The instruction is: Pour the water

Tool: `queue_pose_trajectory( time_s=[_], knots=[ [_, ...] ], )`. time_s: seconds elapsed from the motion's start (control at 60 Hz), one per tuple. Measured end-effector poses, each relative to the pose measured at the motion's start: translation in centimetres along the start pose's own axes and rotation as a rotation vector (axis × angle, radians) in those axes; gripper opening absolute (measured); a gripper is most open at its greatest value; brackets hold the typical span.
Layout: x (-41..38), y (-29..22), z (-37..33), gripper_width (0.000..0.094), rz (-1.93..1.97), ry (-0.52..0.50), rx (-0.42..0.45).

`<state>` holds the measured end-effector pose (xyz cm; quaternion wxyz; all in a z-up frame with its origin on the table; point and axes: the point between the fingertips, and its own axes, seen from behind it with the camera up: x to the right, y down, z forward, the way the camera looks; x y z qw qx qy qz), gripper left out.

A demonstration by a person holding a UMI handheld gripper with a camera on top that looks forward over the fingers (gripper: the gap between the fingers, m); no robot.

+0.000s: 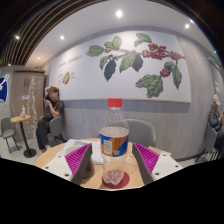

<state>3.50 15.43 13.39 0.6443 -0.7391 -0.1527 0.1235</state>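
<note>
Bottle [115, 140], red cap on, upright on red coaster [114, 180] on bench [92, 182], standing btwn fingers [112, 160] w/ gap each side; fingers wide open, holding nothing. Risks: closing off-centre could nudge bottle off coaster & tip it; smooth plastic may slip once lifted; cap on, so no pour yet. No receiving cup visible. Person seated beyond [50, 112].

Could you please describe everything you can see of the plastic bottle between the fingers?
The plastic bottle is clear, with a red cap and a blue and orange label around its middle. It stands upright on a dark red coaster on the wooden table, between the pink pads of the hand-held gripper, whose fingers are open with gaps either side.
</note>
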Motion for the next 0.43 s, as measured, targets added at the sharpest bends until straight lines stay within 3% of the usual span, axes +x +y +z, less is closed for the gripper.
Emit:
queue_pose_trajectory(
  time_s=[0.217, 0.433],
  knots=[
    [-0.8, 3.2, -12.1, 0.0863, 0.037, -0.026, -0.030],
    [1.8, 5.6, -23.3, 0.0853, 0.155, 0.034, -0.018]
  ],
)
